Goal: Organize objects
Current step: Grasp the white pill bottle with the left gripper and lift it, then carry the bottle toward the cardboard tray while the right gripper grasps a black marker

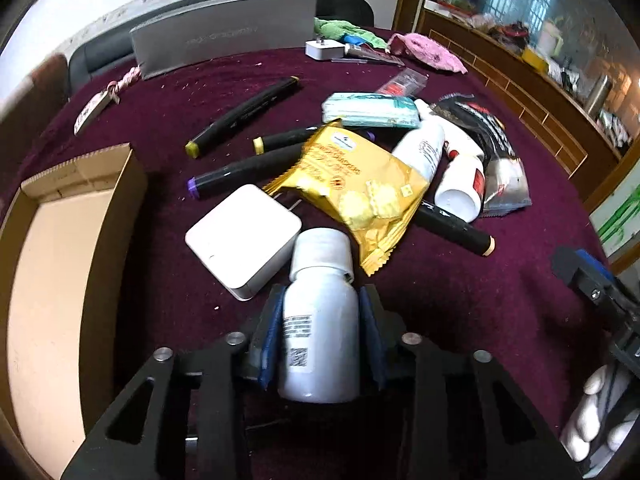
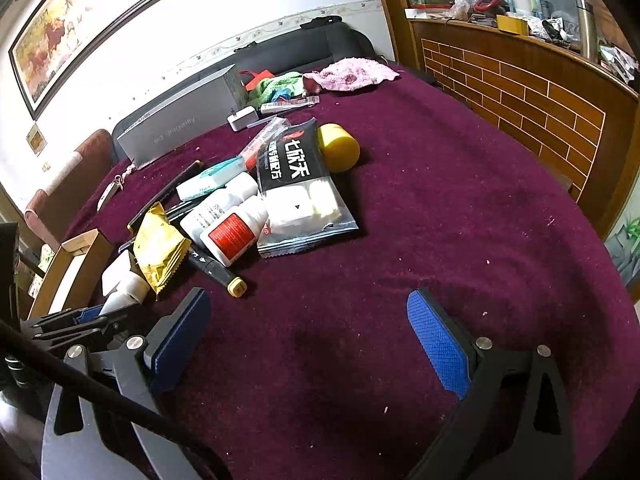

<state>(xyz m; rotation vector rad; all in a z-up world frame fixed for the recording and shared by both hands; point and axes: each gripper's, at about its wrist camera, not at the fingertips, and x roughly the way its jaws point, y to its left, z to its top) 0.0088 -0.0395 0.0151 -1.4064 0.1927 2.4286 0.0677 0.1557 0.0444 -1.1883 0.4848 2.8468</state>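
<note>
My left gripper is shut on a white pill bottle, its blue pads pressed to both sides and the cap pointing away. The bottle hangs just above the maroon cloth, in front of a white charger and a yellow snack bag. In the right wrist view this bottle shows at the far left. An open cardboard box lies to the left. My right gripper stands wide open over bare cloth, nothing between its fingers.
A pile holds black markers, two more white bottles, a teal tissue pack and a black wipes packet. A yellow ball, grey long box and pink cloth lie farther back. A wooden counter borders the right.
</note>
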